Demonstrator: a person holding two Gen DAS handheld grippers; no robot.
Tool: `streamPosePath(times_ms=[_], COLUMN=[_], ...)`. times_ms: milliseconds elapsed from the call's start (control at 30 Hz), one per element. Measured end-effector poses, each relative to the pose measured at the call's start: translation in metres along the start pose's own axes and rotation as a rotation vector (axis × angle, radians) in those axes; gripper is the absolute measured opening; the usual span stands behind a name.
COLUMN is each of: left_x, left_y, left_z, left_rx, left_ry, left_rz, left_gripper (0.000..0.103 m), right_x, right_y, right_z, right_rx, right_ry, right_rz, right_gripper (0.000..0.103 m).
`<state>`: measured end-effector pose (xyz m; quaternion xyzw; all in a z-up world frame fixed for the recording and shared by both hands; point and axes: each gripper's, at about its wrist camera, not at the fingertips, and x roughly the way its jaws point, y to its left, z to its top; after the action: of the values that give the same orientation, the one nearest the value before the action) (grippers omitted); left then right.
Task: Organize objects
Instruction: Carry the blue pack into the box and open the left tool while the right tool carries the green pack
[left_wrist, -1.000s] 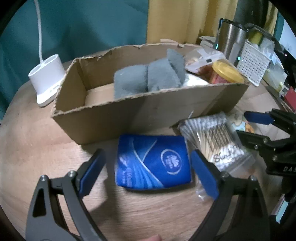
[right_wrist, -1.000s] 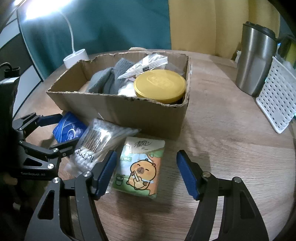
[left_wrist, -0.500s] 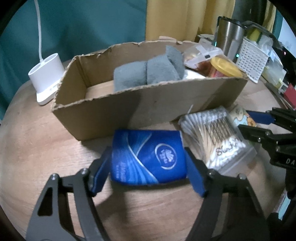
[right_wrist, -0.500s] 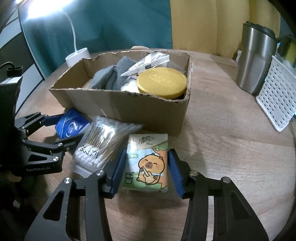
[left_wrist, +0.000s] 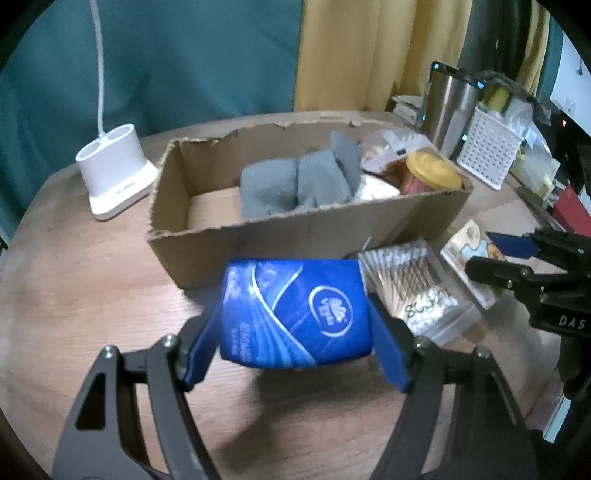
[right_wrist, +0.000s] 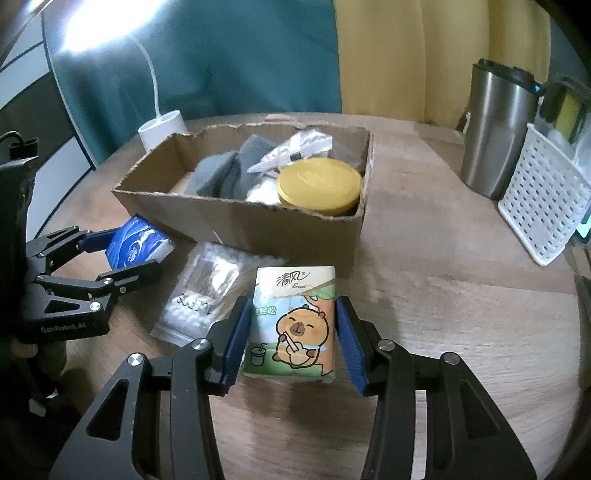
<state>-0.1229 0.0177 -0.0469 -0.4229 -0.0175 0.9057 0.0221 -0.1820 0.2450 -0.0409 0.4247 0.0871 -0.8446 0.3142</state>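
Left wrist view: the left gripper (left_wrist: 295, 343) is clenched on the blue tissue pack (left_wrist: 295, 314), blue pads pressing its two short ends so it sits level and clear of the wooden table (left_wrist: 74, 295), probably ready to go over the wall of the cardboard box (left_wrist: 295, 236) just behind it. That box holds folded grey cloths (left_wrist: 295, 184), a yellow-lidded jar (left_wrist: 432, 173) and a clear packet (left_wrist: 388, 144), with bare floor at its left end. A bag of cotton swabs (left_wrist: 413, 288) lies on the table beside the pack. Right wrist view: the right gripper (right_wrist: 291, 332) grasps the cartoon tissue pack (right_wrist: 293, 321) by its long sides, in front of the box's near wall, likely bound for the same box; a steel tumbler (right_wrist: 498, 133) and white basket (right_wrist: 543, 210) stand well apart
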Motion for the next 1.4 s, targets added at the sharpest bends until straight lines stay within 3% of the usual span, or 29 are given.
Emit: streamPosePath(times_ms=[633, 1400], left_x=[-0.036, -0.019], left_y=[0.026, 0.045], left_z=[0.019, 0.045], left_rx=[-0.063, -0.130], left_ry=[-0.091, -0.095], left_rz=[0.003, 0.019], left_gripper=[0.074, 0.074], right_x=[-0.024, -0.025], right_y=[0.015, 0.016], right_z=[0.020, 0.046], right_rx=[-0.028, -0.039], right_ry=[-0.064, -0.094], right_rz=[0.013, 0.045], right_gripper=[0.049, 0.049])
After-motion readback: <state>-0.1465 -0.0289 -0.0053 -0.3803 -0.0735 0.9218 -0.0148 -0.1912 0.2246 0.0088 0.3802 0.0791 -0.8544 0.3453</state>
